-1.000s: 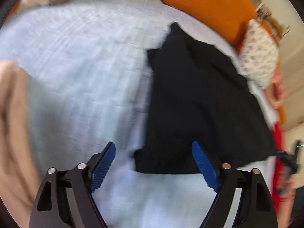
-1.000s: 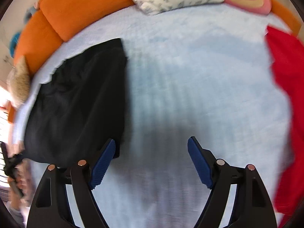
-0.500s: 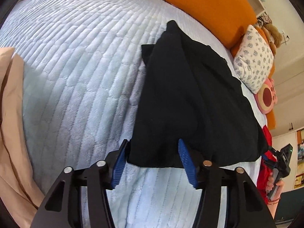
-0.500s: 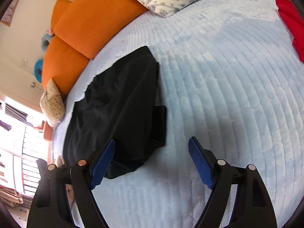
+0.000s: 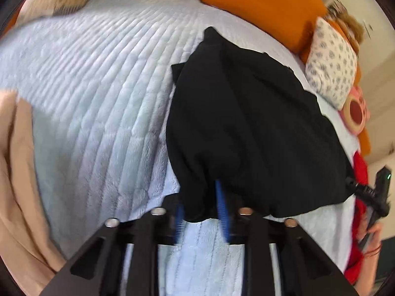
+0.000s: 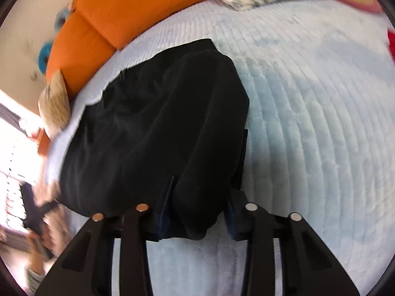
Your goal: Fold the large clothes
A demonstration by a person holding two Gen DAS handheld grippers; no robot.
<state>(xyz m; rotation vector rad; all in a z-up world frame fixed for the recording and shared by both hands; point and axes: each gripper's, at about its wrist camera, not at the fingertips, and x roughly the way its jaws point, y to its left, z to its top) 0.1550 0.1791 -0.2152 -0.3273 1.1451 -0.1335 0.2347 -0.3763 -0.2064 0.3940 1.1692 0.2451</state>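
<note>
A black garment [image 5: 246, 123] lies folded on the pale blue bedspread [image 5: 98, 86]. My left gripper [image 5: 200, 215] has its jaws closing on the garment's near left corner, and the cloth is bunched between the blue pads [image 5: 222, 209] and slightly raised. In the right wrist view the same black garment [image 6: 160, 123] fills the middle. My right gripper [image 6: 200, 212] has its jaws closing around the near right corner. A lobe of cloth is gathered between its pads [image 6: 167, 204]. The pad faces are mostly hidden by fabric.
Orange cushions [image 5: 259, 2] and a patterned pillow [image 5: 330, 69] line the far edge of the bed. A beige garment [image 5: 17, 172] lies at the left and a red one [image 5: 360, 170] at the right. A person's hand [image 5: 372, 234] holds the other gripper there.
Both grippers came in over the black garment's near corners. Their jaws went from wide apart to narrow, with cloth now gathered between the pads. The left corner has lifted a little.
</note>
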